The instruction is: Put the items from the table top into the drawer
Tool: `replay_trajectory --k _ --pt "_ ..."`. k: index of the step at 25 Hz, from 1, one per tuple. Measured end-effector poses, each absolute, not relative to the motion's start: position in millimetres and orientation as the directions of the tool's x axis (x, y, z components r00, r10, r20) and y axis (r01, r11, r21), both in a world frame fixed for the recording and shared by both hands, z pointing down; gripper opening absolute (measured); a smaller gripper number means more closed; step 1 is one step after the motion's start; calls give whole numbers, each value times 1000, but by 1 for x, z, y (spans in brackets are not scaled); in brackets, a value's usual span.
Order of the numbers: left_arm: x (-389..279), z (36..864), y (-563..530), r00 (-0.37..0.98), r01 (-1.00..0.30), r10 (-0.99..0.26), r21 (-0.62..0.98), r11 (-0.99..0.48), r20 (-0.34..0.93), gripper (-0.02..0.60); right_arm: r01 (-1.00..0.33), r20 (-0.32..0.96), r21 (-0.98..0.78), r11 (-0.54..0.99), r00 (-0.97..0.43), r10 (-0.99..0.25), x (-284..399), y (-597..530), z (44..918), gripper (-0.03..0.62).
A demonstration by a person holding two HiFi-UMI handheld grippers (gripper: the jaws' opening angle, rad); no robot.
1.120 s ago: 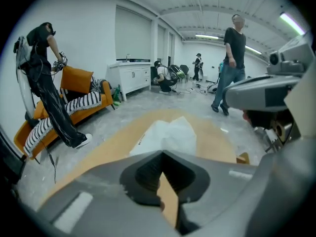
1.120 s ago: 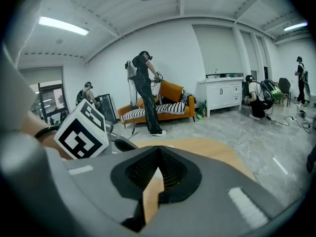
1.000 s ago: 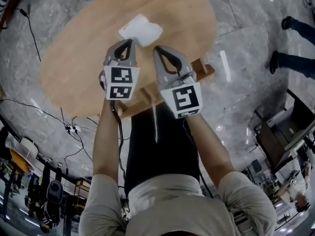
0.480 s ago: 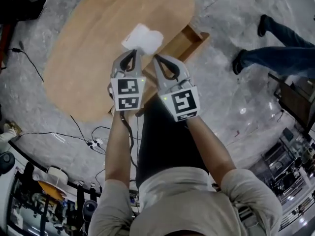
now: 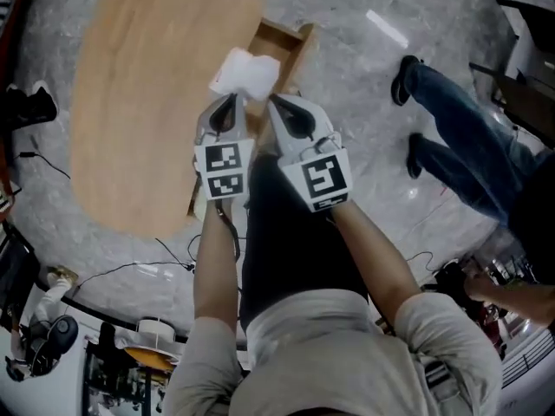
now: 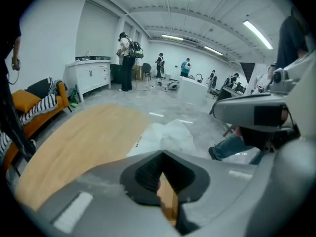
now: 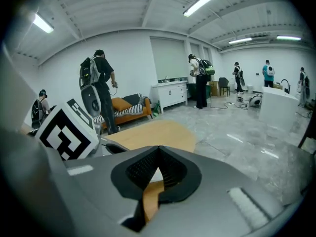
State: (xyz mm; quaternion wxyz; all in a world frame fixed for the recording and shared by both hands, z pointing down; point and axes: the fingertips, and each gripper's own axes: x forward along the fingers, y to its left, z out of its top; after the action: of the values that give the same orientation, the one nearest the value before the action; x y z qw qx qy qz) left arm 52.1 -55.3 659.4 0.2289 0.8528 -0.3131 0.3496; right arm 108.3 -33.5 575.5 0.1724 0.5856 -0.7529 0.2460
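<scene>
The left gripper (image 5: 229,100) and the right gripper (image 5: 274,101) are pressed shut on a white bag (image 5: 245,70), held just over the open drawer (image 5: 288,38). The tabletop (image 5: 147,102) beside the drawer looks bare, so I'd say only the drop is left.

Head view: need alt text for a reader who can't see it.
The left hand-held gripper and the right hand-held gripper, jaws shut, together hold a white packet beside the open wooden drawer of an oval wooden table. A bystander's legs stand on the marble floor at right.
</scene>
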Motion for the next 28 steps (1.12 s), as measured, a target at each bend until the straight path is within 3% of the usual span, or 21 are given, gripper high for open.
replay_trajectory --k 10,21,28 --pt "116 700 -42 525 -706 -339 177 -686 781 18 -977 596 -199 74 -180 -783 184 -16 605 6" --pt "144 778 -62 436 -735 -347 105 -670 830 18 -948 641 -222 227 -317 -699 205 -31 651 6" --pt "152 823 -64 421 -770 -330 140 -623 845 18 -936 681 -235 262 -351 -642 209 -39 677 6"
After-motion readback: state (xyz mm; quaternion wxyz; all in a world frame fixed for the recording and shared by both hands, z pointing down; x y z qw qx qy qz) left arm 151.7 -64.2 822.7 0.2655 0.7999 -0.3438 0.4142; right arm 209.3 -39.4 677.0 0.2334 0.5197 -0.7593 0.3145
